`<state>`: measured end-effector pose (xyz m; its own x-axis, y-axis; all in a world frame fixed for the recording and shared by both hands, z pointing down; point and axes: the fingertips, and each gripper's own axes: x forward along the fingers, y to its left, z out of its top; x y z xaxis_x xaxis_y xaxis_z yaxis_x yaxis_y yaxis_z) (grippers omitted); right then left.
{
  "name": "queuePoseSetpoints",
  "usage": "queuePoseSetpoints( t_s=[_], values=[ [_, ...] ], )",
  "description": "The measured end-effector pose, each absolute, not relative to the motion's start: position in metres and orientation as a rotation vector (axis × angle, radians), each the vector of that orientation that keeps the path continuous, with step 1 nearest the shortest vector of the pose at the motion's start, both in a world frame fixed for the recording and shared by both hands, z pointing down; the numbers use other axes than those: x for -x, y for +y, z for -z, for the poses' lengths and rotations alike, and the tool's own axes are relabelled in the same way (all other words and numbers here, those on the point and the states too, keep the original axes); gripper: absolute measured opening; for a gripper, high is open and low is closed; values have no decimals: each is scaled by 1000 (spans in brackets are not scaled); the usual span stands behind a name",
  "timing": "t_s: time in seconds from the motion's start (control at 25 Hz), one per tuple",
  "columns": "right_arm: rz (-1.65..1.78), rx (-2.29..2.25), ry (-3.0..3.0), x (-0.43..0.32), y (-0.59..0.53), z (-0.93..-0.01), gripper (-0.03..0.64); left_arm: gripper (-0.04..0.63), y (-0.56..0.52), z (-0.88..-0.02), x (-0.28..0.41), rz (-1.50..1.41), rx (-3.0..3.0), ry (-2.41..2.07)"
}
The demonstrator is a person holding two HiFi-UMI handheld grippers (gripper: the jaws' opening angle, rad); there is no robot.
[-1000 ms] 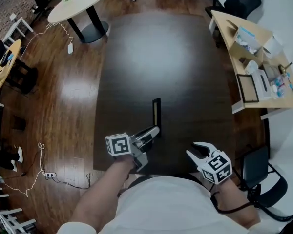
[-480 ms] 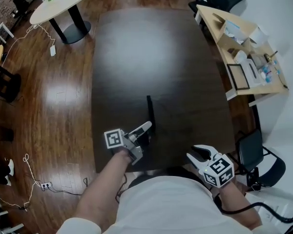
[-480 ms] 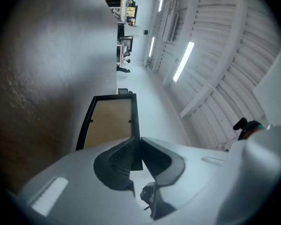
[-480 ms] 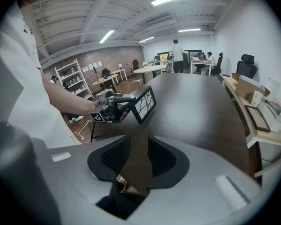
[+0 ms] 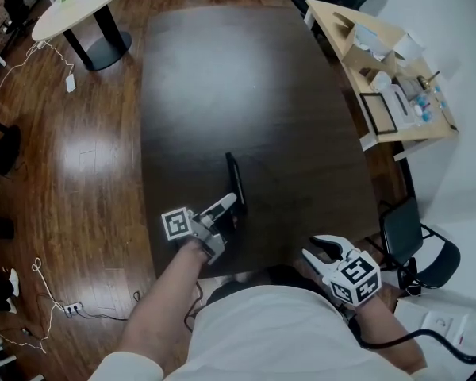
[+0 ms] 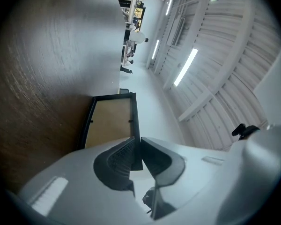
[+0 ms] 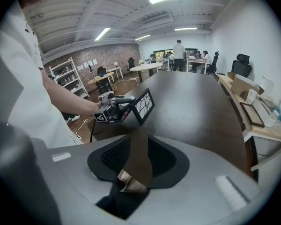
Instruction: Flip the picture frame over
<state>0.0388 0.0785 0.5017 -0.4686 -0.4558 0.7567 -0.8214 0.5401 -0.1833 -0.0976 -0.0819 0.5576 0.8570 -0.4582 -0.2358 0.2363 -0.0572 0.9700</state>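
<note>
Picture frame (image 5: 233, 173) upright on edge, clamped in left gripper (image 5: 228, 203)

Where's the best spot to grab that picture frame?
I'd grip the picture frame by its thin black rim at the near end, from the person's side, as the left gripper does; it stands on edge, so the rim fits the jaws.

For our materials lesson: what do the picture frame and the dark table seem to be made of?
The picture frame: thin black rim, matte, plastic or painted wood, unclear; tan flat backing looks like fibreboard. The table: dark brown wood or veneer, visible grain, satin sheen from light glare.
</note>
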Motion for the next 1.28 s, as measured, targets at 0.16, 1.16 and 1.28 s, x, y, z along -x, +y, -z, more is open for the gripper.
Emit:
queuePoseSetpoints(
  t_s=[0.16,1.16,1.28],
  values=[
    [-716,-1017,-2125,-38,77,-503,121,44,-84,-560,98,572,-1537,-190],
    [-713,-963,-2165,-29,71,-511,121,44,-73,-617,123,126,-1749,-448],
    [-715,-954,-2171,-29,71,-512,121,44,-72,-620,122,89,-1762,-477]
  ],
)
